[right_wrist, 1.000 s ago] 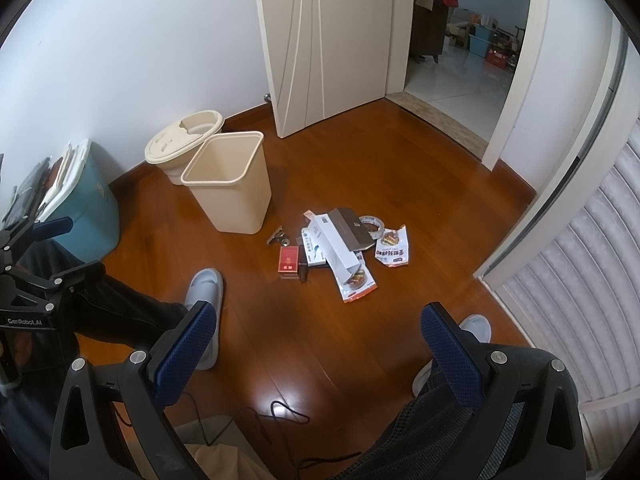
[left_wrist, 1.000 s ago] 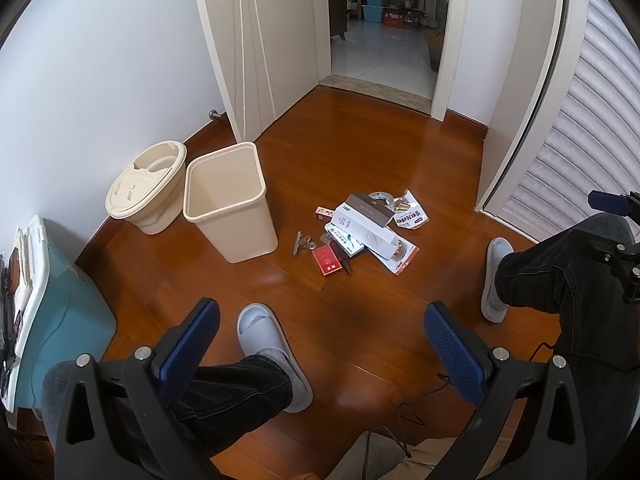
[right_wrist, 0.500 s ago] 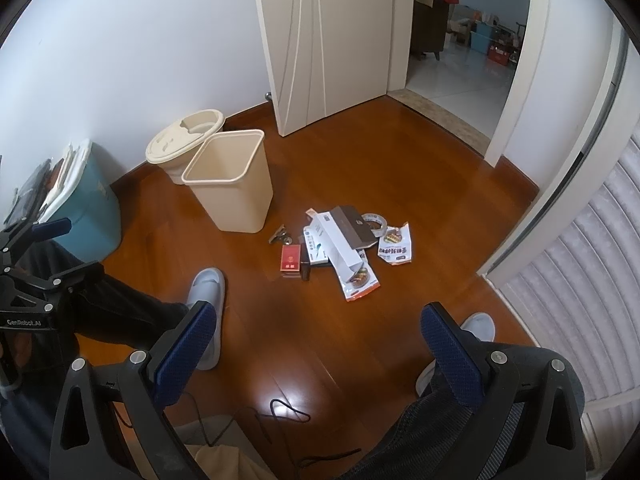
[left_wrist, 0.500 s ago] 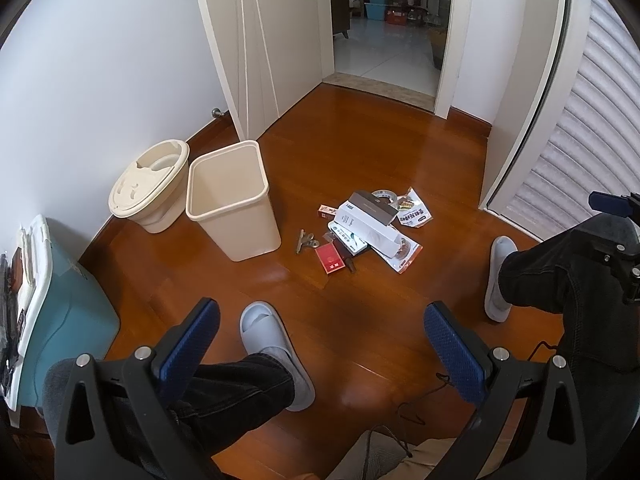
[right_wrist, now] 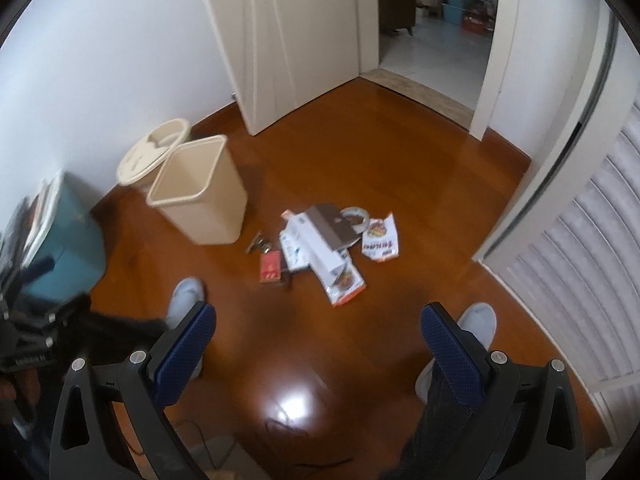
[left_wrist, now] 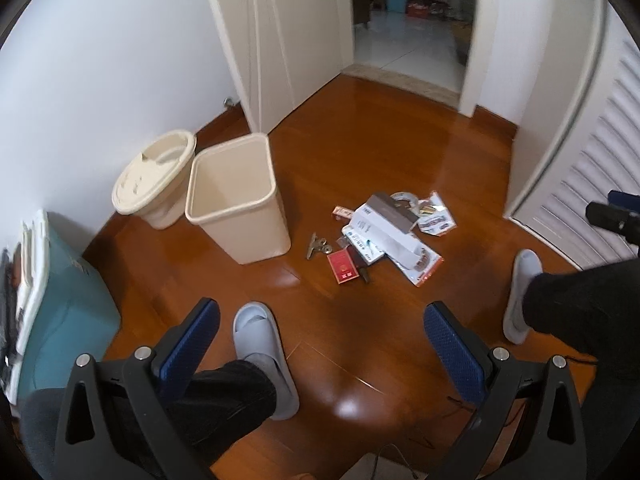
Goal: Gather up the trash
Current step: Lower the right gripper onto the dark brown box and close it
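Both grippers hang high above a glossy brown wooden floor [left_wrist: 360,140], well apart from everything lying on it. The left gripper [left_wrist: 318,334] has its two blue-padded fingers [left_wrist: 188,344] spread wide with nothing between them, and the right gripper [right_wrist: 316,338] likewise shows its blue-padded fingers [right_wrist: 450,354] wide apart and empty. The trash sits in a loose heap near the middle of the floor: a long white cardboard box [left_wrist: 384,236] lies crossed by a flat grey-brown box [left_wrist: 390,207], with a small red packet [left_wrist: 343,266] at the near edge of the pile and a white-and-orange snack wrapper [right_wrist: 346,280] poking out beneath the white box. A second printed snack bag [right_wrist: 380,238] lies just beside the heap on its right, touching a roll of tape [right_wrist: 356,216]. A small metal clip [left_wrist: 316,245] rests on the floor between the heap and an open, empty cream plastic waste bin [left_wrist: 236,200], which stands upright to the left of the pile. Just behind that bin, touching or nearly touching it, is a round cream lidded container [left_wrist: 154,178] against the white wall. A teal plastic box [left_wrist: 60,312] with white items on top sits at far left. The person's legs in dark trousers and pale grey slippers [left_wrist: 262,354] are planted on either side of the floor space below the grippers. A white door [right_wrist: 296,36] stands open onto a tiled room beyond.
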The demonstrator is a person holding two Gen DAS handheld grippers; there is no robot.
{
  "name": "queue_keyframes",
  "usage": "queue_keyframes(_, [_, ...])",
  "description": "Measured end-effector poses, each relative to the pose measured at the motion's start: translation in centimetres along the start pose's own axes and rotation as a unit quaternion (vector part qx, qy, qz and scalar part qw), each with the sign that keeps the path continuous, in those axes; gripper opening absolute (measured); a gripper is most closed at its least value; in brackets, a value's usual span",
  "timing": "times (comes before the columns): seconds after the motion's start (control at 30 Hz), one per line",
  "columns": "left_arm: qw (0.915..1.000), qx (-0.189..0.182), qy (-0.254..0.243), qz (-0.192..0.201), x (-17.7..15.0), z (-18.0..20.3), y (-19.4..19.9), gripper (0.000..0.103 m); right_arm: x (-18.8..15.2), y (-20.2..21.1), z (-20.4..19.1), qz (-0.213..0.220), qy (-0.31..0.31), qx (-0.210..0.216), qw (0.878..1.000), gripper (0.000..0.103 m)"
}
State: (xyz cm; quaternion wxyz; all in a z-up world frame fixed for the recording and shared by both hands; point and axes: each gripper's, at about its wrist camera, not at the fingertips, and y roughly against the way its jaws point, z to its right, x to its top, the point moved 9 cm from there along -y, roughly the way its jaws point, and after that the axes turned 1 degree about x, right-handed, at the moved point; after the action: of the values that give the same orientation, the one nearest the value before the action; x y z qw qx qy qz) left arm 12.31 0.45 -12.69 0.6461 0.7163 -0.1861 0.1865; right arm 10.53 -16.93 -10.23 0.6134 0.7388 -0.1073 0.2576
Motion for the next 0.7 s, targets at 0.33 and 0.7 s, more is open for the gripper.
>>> queue_keyframes(0.33, [0.9909, 0.055, 0.111, -0.052, 2.5, -2.8, -11.1, 0.103, 5.3, -21.0, 1.4, -0.097, 0.013, 0.001, 0.995, 0.103])
queue_keyframes(0.7, [0.9745, 0.092, 0.159, -0.129, 1.4, -1.6, -23.3, 0.103, 6.8, -44.0, 4.1, -0.190, 0.145, -0.020, 0.971, 0.103])
